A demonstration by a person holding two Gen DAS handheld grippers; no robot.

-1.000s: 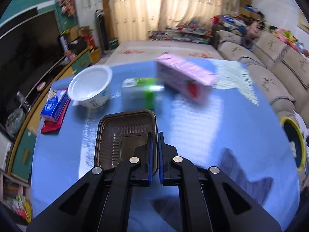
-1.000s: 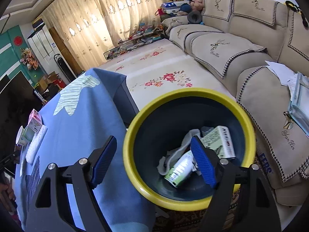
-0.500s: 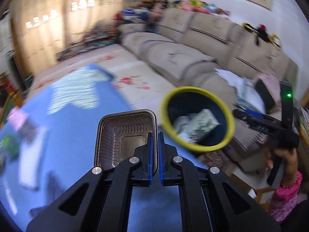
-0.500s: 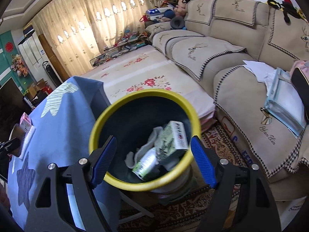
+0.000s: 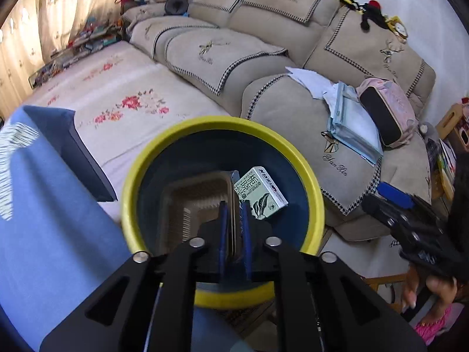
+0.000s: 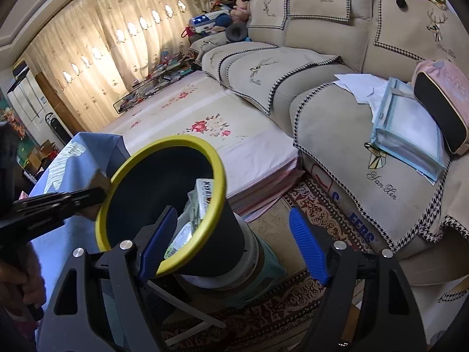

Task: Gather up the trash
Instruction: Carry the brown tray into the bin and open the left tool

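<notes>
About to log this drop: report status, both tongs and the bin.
Left tongs shut on brown tray, over yellow-rimmed bin. Right tongs open, empty. Green carton already inside. Nothing blocking.

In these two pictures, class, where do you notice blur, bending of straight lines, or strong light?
Left wrist view: the brown tray in the left claw is motion-smeared, while the green box stays sharp. Right wrist view: backlit curtains glow and the sofa edges curve with fisheye distortion.
</notes>
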